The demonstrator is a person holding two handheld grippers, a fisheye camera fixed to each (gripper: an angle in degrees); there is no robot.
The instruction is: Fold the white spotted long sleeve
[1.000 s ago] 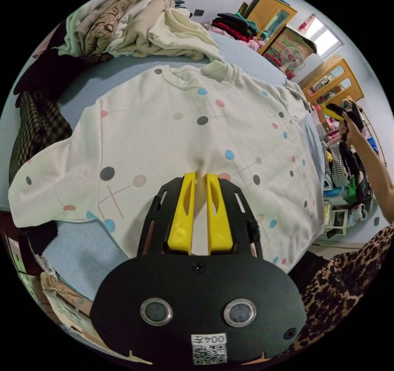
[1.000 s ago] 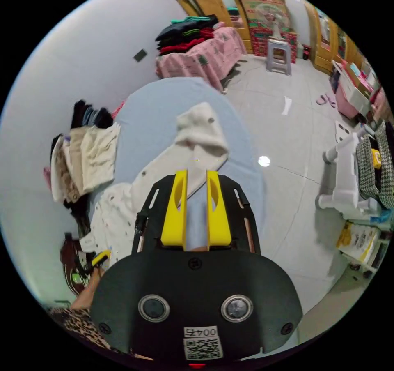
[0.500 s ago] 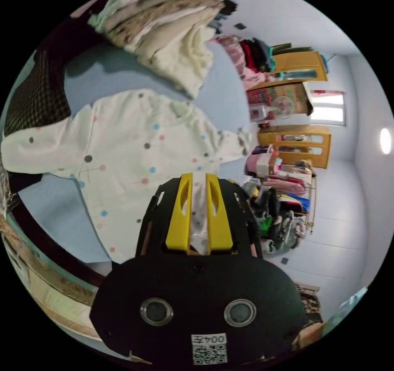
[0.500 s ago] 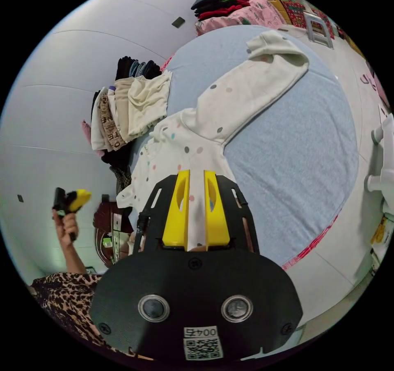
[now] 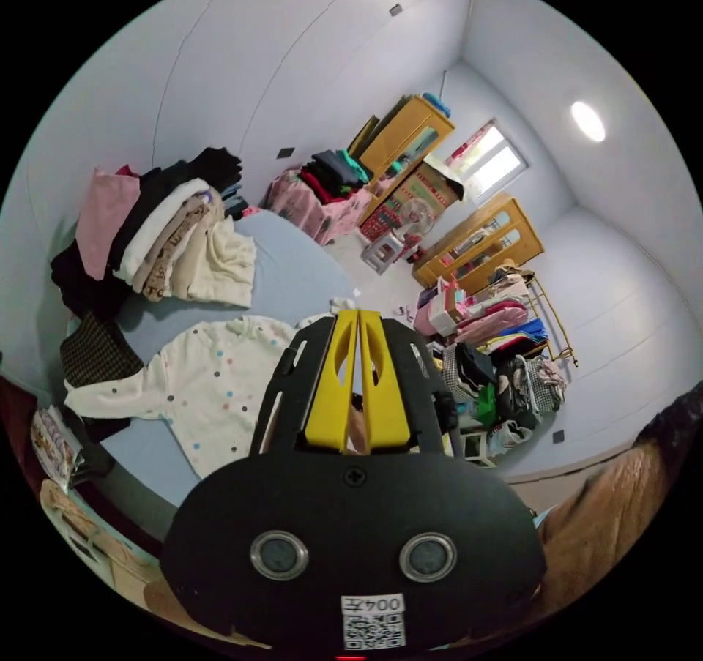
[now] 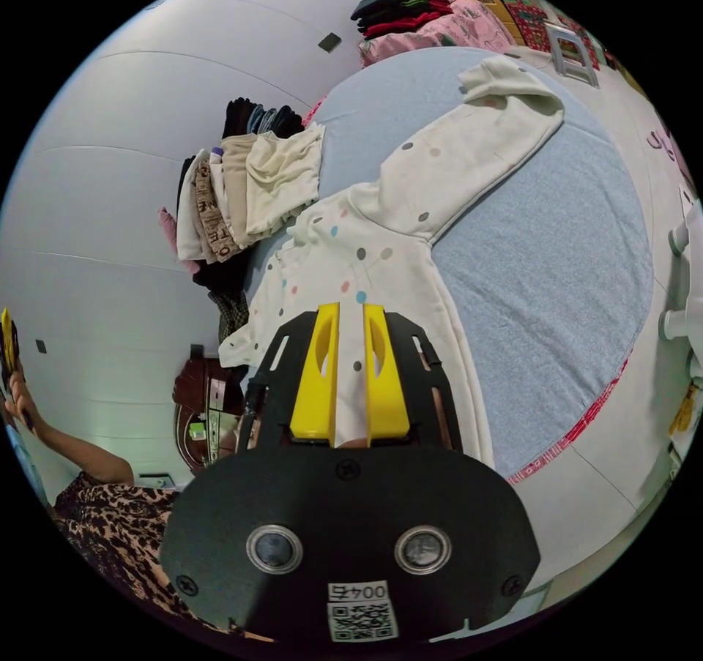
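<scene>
One spotted top (image 6: 381, 251) is seen spread flat on the blue bed (image 6: 556, 251), its front up and both sleeves laid out to the sides; in the right gripper view one sleeve (image 6: 476, 148) is stretched toward the far end of the bed, and in the left gripper view the other sleeve (image 5: 110, 396) is seen reaching toward the near edge. The right gripper (image 6: 351, 313) is held just over the body of the top, its two yellow jaws set slightly apart with cloth showing between them; whether the cloth is pinched cannot be told. The left gripper (image 5: 358, 317) is held high above the bed, its two jaws nearly touching at the tips with nothing between them. One pile of folded clothes (image 5: 154, 233) is stacked at the wall side of the bed, just beside the top's collar. Two wooden cabinets (image 5: 476, 247) are seen at the far wall, with one white stool (image 5: 379, 252) before them. A raised hand (image 6: 16, 390) is seen at the edge of the right gripper view.
</scene>
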